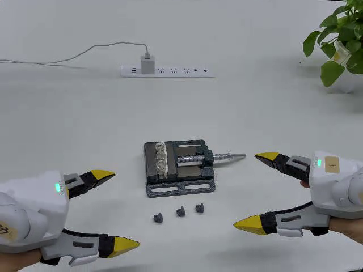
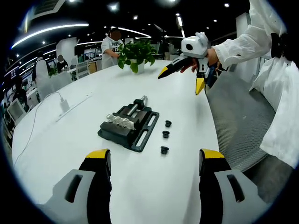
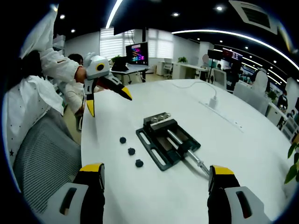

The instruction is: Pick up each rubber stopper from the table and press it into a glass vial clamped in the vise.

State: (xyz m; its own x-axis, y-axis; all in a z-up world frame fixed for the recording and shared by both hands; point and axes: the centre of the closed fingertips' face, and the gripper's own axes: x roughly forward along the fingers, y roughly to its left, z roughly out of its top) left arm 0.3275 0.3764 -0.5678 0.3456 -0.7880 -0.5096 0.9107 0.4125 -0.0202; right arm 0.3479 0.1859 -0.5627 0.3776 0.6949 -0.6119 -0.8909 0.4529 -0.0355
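A dark vise [image 1: 180, 168] [image 2: 128, 127] [image 3: 166, 140] sits mid-table with clear glass vials [image 1: 161, 159] [image 2: 121, 121] [image 3: 160, 116] clamped in its jaws. Three small dark rubber stoppers [image 1: 180, 212] [image 2: 165, 135] [image 3: 131, 151] lie in a row on the table in front of it. My left gripper [image 1: 113, 209] [image 2: 154, 156] [image 3: 108, 100] hovers at the near left, open and holding nothing. At the near right my right gripper [image 1: 256, 190] [image 3: 157, 171] [image 2: 183, 78] is open too, nothing between its fingers. Both are well clear of the stoppers.
A white power strip [image 1: 167, 71] with a plugged charger and cable lies at the back of the white table [image 1: 85, 124]. A potted plant [image 1: 340, 42] stands at the far right. Office desks and people show in the background.
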